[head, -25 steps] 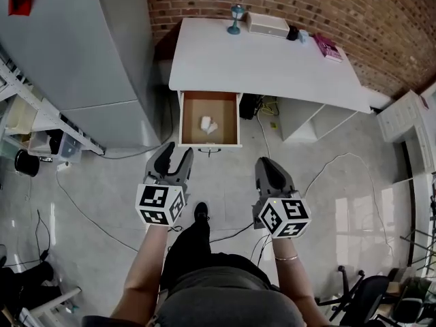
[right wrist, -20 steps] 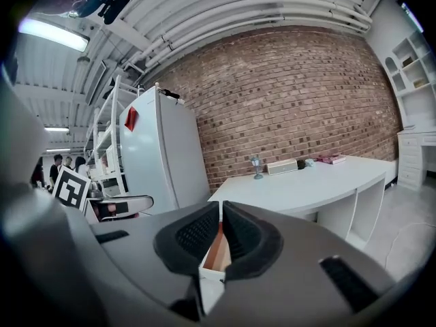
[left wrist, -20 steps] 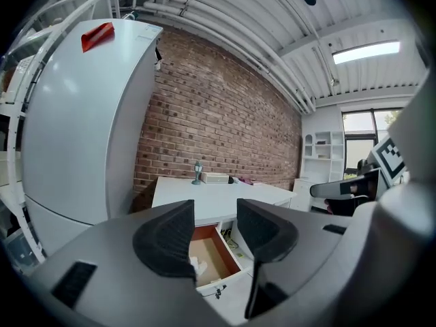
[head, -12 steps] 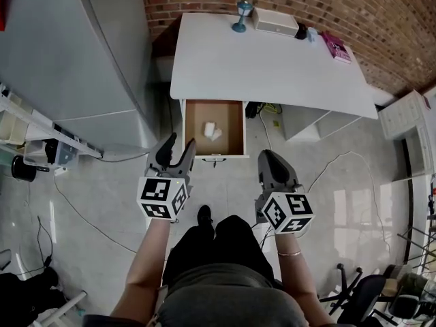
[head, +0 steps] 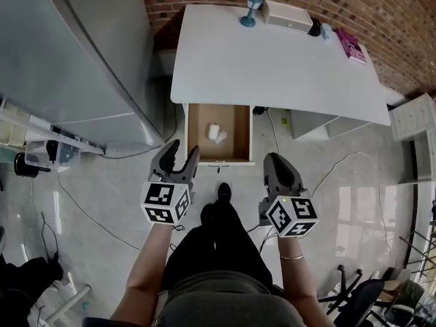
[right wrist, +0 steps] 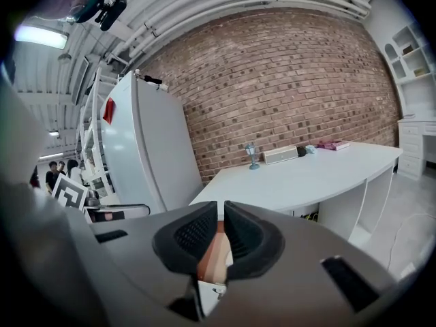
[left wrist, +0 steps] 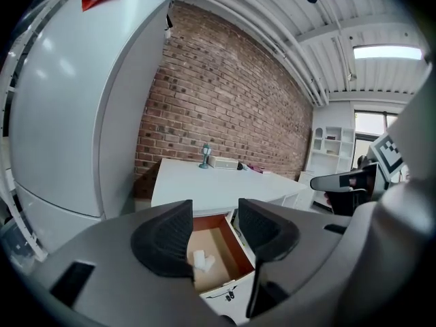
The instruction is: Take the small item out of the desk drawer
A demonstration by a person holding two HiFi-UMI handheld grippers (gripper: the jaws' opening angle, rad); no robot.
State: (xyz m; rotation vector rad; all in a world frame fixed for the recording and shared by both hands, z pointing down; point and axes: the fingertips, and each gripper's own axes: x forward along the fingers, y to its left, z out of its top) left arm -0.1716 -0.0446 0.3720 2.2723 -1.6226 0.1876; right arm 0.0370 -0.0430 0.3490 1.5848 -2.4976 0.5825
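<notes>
Facing the open drawer (head: 219, 161) under the tabletop (head: 272, 60), mid-frame, where the small white item (head: 217, 133) lies.
The left gripper (head: 184, 148), whose empty jaws have just been opening, looks readied to pick; the right gripper (head: 272, 158) is clenched on nothing.

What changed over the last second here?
The person stepped toward the desk, bringing the left tool and right tool closer to the open drawer. The left tool's jaws have just been opening wider, with nothing between them. Unchanged: the right tool shut and empty, the small white item lying in the drawer.
</notes>
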